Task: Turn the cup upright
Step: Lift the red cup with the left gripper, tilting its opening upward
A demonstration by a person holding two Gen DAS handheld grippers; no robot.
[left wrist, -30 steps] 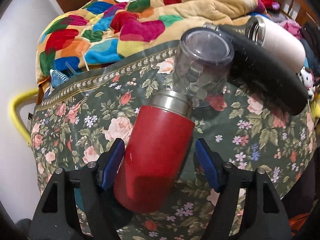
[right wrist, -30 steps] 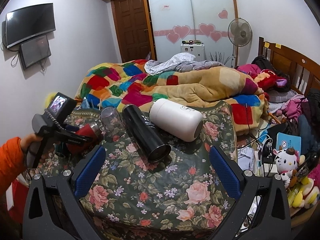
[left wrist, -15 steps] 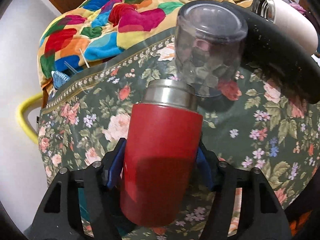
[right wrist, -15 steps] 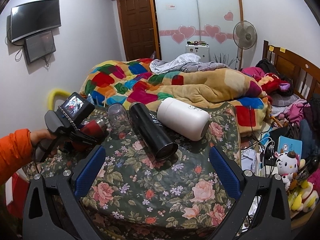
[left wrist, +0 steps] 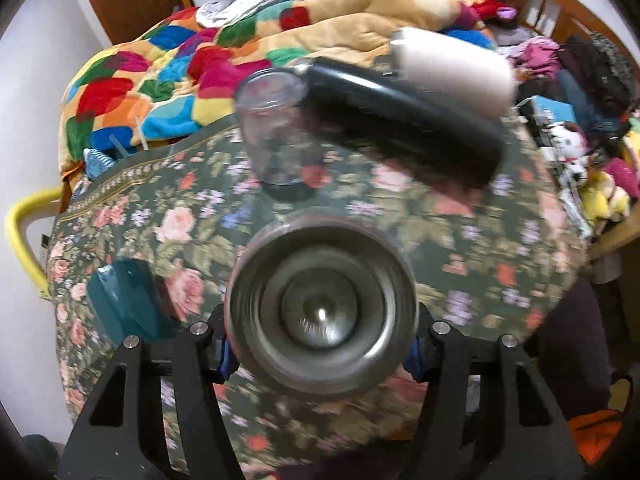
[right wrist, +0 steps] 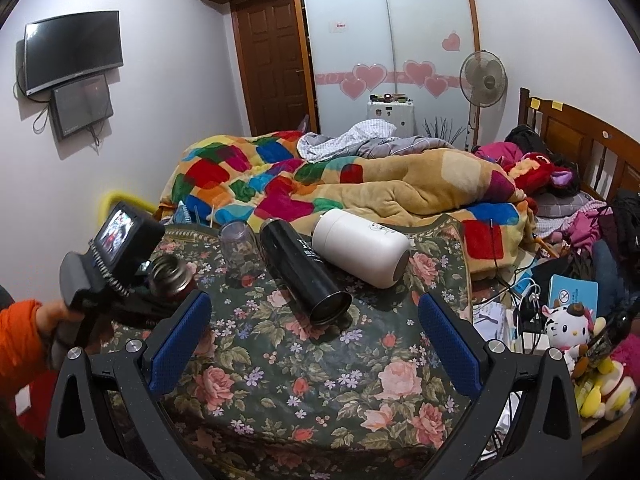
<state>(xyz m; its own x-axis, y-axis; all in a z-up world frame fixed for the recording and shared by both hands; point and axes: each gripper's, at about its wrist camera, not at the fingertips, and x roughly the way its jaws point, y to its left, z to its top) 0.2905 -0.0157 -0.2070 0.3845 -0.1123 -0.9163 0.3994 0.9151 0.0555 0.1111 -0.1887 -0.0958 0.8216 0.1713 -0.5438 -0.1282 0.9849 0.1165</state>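
My left gripper (left wrist: 320,344) is shut on the red steel cup (left wrist: 320,312). The cup is tipped up, so its open steel mouth faces the left wrist camera and hides the red body. In the right wrist view the cup (right wrist: 170,274) is held above the left part of the floral table (right wrist: 320,360), mouth up and tilted. My right gripper (right wrist: 314,340) is open and empty over the table's near side. The left wrist view is blurred.
A clear upside-down tumbler (right wrist: 238,242), a black flask (right wrist: 302,270) and a white flask (right wrist: 360,252), both on their sides, lie on the table behind the cup. A teal lid (left wrist: 124,300) lies at the left. A bed with a patchwork quilt (right wrist: 280,184) stands behind.
My left gripper closed on the red cup, lifted it off the table and tipped it from lying on its side toward mouth-up. The right gripper stayed open and drew back slightly.
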